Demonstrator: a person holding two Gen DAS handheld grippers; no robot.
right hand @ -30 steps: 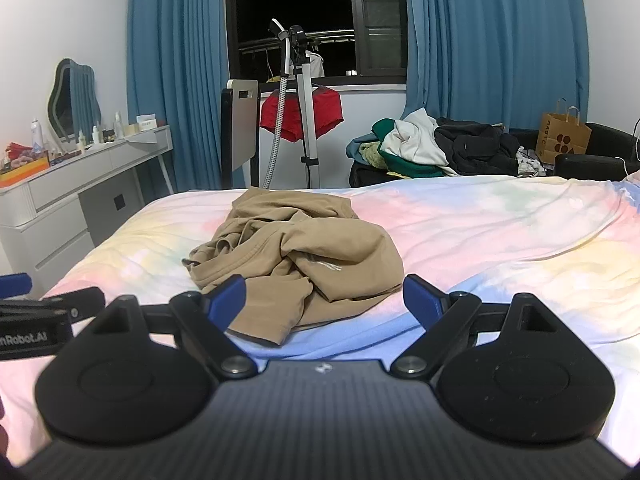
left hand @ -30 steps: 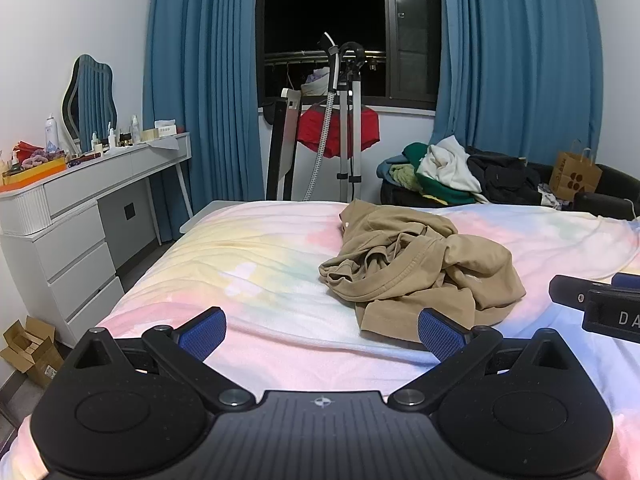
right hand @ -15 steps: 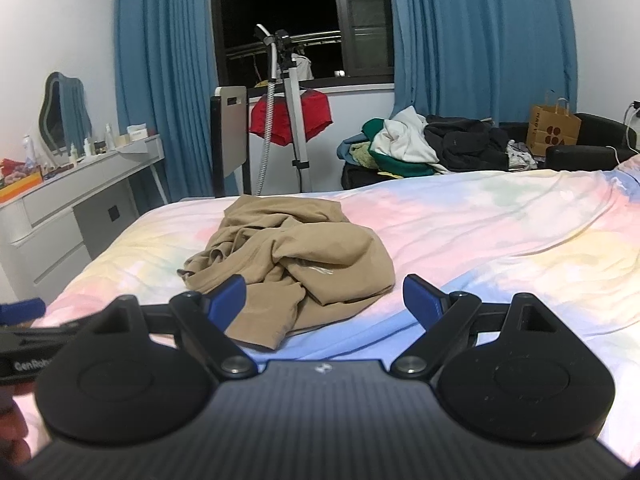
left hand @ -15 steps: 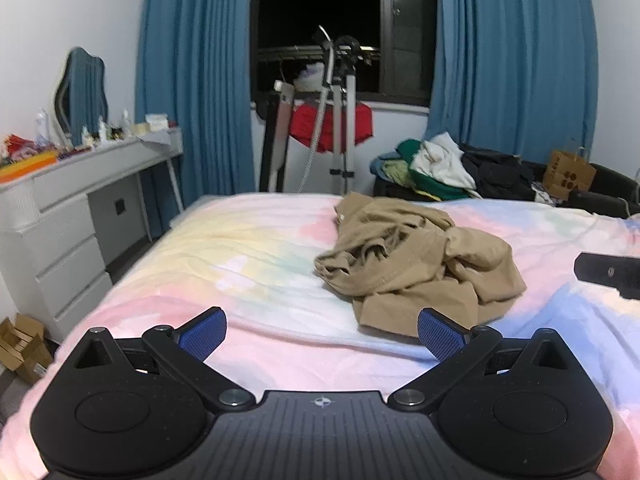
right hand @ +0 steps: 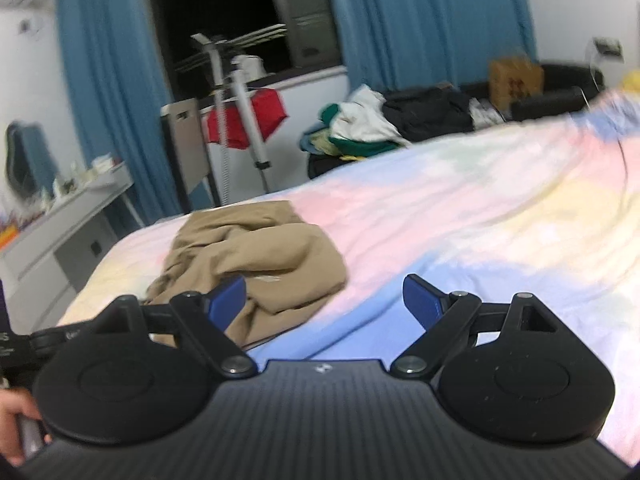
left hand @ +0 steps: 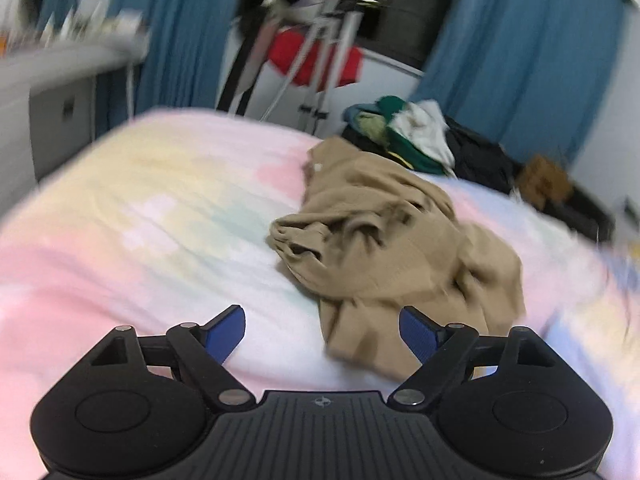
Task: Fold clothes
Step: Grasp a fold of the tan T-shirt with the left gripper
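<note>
A crumpled tan garment point(left hand: 384, 240) lies in a heap on the pastel tie-dye bed cover point(left hand: 140, 216). My left gripper point(left hand: 322, 336) is open and empty, just short of the garment's near edge, with its right fingertip over the cloth. In the right wrist view the same garment point(right hand: 256, 252) lies ahead and to the left. My right gripper point(right hand: 324, 300) is open and empty over the blue patch of the bed cover point(right hand: 480, 208), its left fingertip in front of the garment. Both views are blurred by motion.
A white dresser point(right hand: 68, 220) stands left of the bed. A metal stand with a red cloth point(right hand: 244, 120) is by the window. A pile of clothes point(right hand: 380, 124) and a brown paper bag point(right hand: 516, 80) lie beyond the bed. Blue curtains hang behind.
Both grippers have moved forward toward the tan garment and tilted, the left clockwise and the right counter-clockwise. The garment looks larger and closer. Both stay open.
</note>
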